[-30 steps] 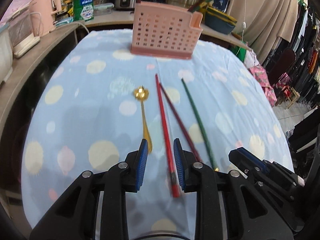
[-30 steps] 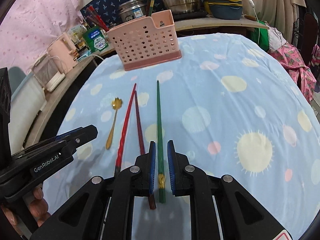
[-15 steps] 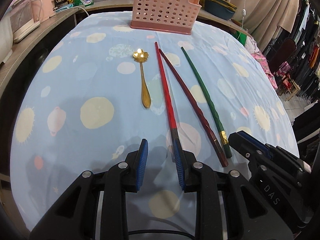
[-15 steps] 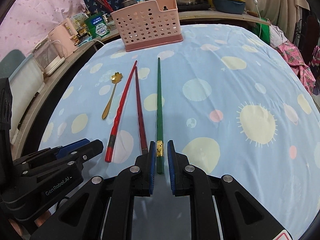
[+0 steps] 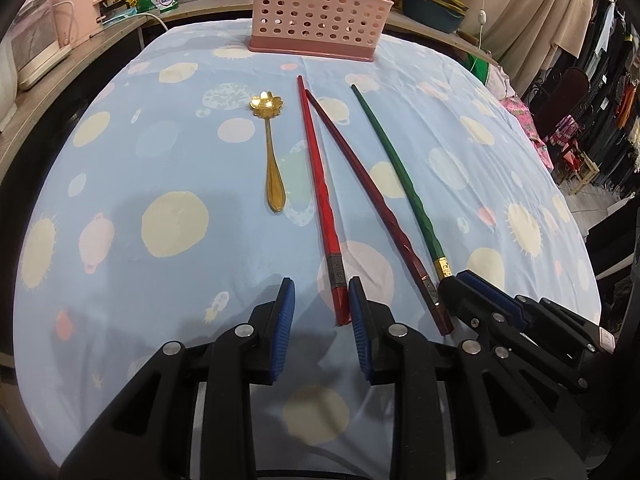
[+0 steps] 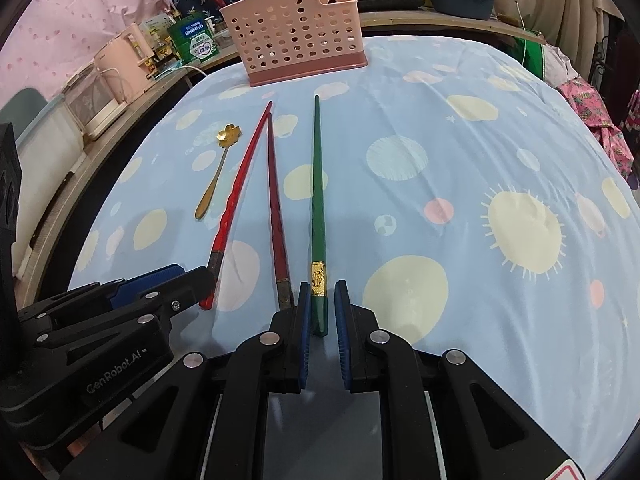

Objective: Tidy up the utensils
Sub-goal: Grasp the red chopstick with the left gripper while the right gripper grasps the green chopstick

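Left gripper (image 5: 321, 312) spread around red chopstick (image 5: 320, 196) near end; right gripper (image 6: 322, 312) narrowly straddling green chopstick (image 6: 318, 200), grip uncertain. Nothing sorted yet: dark red chopstick (image 5: 372, 200), gold spoon (image 5: 272, 160) still lying near-side of far pink basket (image 5: 320, 4).

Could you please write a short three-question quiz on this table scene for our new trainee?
1. True or false: the gold spoon lies inside the pink basket.
2. Which chopstick has its thick end between the pads of the right gripper? A) bright red chopstick B) dark red chopstick C) green chopstick
3. Fill in: the end of the bright red chopstick lies close to the ____-hand pad, as pictured, of the left gripper.

Key
1. False: it lies on the blue cloth, left of the chopsticks.
2. C.
3. Right.
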Motion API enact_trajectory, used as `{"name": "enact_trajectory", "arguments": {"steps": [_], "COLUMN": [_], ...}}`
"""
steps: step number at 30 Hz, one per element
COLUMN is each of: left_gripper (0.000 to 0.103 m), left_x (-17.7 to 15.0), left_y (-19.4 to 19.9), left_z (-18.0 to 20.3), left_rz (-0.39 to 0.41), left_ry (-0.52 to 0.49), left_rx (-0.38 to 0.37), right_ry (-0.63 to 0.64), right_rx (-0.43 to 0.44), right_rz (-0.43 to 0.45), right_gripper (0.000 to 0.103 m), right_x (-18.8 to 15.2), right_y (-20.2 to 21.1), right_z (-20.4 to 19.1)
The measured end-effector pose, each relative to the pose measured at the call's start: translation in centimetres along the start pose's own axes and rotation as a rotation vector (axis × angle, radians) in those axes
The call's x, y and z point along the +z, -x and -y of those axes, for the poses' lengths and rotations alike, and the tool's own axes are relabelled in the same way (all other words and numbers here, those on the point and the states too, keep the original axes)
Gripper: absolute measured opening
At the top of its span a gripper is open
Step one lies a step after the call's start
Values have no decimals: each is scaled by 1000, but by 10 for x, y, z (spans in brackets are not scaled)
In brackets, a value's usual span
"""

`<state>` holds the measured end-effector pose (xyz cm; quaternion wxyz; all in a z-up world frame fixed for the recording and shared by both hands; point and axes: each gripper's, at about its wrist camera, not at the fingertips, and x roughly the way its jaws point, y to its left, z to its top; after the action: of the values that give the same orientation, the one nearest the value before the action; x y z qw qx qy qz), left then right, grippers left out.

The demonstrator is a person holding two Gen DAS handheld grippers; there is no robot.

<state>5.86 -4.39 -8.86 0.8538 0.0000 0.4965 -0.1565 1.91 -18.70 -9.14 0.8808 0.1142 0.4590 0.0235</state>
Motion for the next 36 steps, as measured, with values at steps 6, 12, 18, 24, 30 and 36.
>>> {"name": "enact_trajectory", "arguments": {"steps": [6,12,18,24,30,36], "left_gripper": [27,30,33,34,35,34], "left_x": [1,2,1,0,0,0], "left_y": [-4,-6,-7,-4,-4,-5], "left_z": [3,7,10,0,1,5], "left_rz": [0,4,17,13,13,22], "left_ry": [-10,-25,-41,1,8,-9], "left_rx": [9,14,14,-24,-20,-1], "right_ry": [1,11,10,4,-7,-7], "right_rx": [-2,-8,-7,-3,4,4], "right_rz": [2,5,6,8,10,10], "right_gripper": [10,9,9,8,7,7], "right_x": [-1,-2,-2,-3,-3,-4], "right_y": [-1,-2,-2,-2,0,-1], "right_z": [2,1,2,2,5,6]}}
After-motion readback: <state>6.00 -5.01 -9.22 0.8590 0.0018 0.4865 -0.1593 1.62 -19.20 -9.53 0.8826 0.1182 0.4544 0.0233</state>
